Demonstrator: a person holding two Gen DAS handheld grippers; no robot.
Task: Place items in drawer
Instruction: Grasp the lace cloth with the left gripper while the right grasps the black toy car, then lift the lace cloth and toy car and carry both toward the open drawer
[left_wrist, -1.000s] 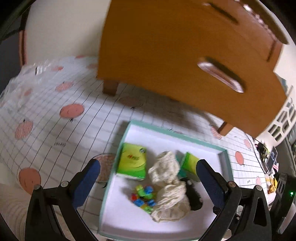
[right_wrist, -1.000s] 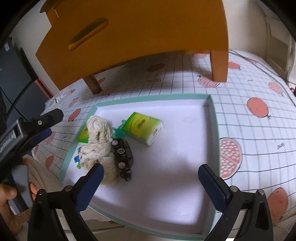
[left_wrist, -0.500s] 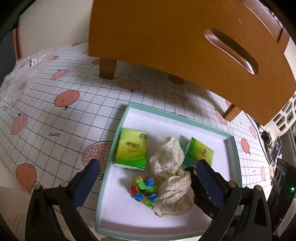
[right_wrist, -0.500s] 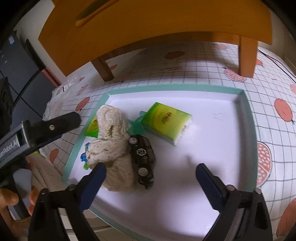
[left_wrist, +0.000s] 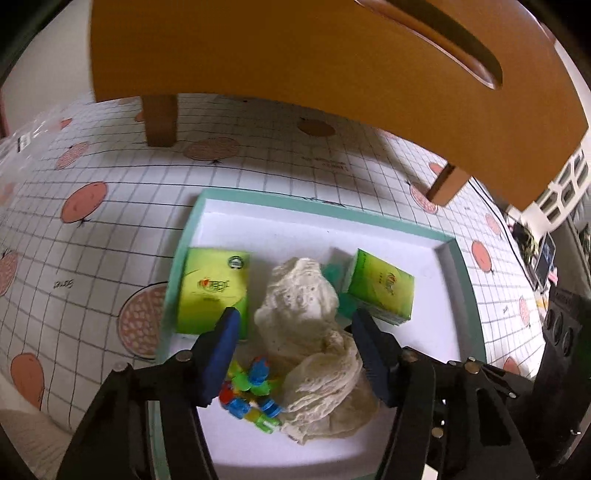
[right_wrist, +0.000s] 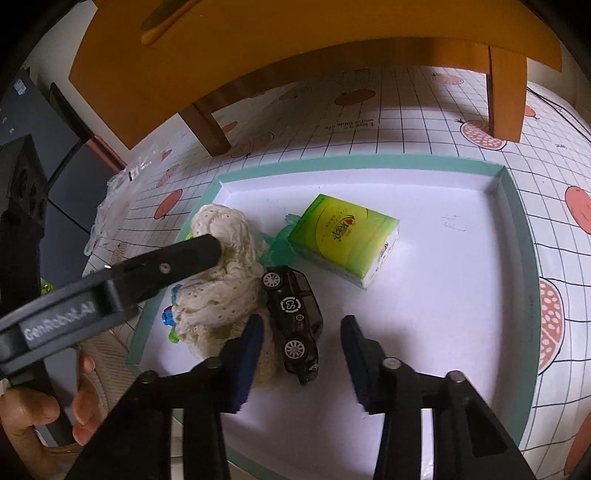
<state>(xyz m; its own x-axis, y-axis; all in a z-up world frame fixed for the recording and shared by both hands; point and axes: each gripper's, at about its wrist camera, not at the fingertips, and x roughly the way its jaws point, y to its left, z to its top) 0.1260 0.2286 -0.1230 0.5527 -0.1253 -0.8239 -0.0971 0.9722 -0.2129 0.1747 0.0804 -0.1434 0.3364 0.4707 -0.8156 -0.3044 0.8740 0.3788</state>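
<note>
The right hand-held gripper is closing around a black toy car lying in the tray, its long axis running lower right to upper left. The left hand-held gripper is closing around cream cloth. Only the left view shows coloured blocks and a second tissue pack.

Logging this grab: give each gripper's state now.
Left gripper: closing around the cream cloth, not yet pressing.
Right gripper: closing around the toy car, not gripped.

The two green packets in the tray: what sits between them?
A crumpled cream cloth, with green plastic peeking out beside the right-hand packet; the left wrist view shows both.
</note>
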